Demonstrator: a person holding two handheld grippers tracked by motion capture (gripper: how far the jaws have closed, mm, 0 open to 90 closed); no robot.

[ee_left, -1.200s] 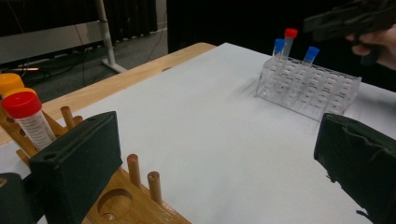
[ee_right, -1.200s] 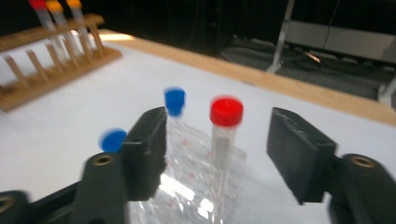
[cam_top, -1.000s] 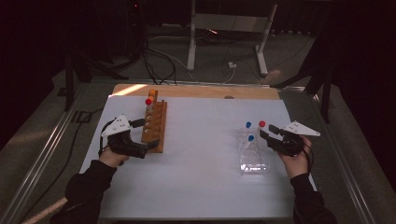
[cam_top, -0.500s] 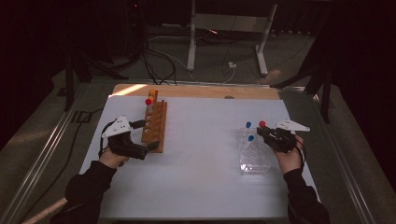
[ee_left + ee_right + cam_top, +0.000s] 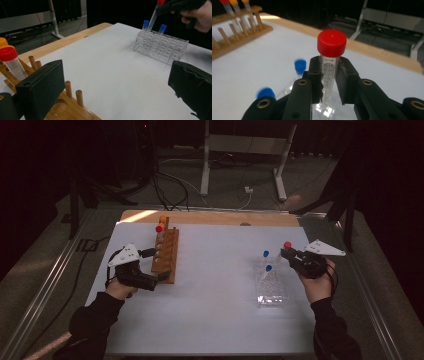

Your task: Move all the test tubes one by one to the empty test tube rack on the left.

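My right gripper (image 5: 329,72) is shut on a clear graduated tube with a red cap (image 5: 331,42). In the high view that gripper (image 5: 291,256) holds the red-capped tube (image 5: 287,245) tilted above the far end of a clear plastic rack (image 5: 273,290). Two blue-capped tubes (image 5: 265,254) stand in that rack. My left gripper (image 5: 161,277) is at the near end of a wooden rack (image 5: 165,254), and its jaws stand wide apart in the left gripper view (image 5: 115,92) with nothing between them. A red-capped tube (image 5: 11,62) and an orange-capped one (image 5: 3,41) stand in the wooden rack (image 5: 72,112).
Everything rests on a white sheet (image 5: 215,290) over a wooden table whose far edge (image 5: 220,217) shows bare. Cables and metal stand legs (image 5: 205,165) lie on the floor beyond. Metal rails run along both sides of the table.
The right hand has shifted slightly right and farther away, carrying the red-capped tube a little higher. The left gripper has stayed by the wooden rack.
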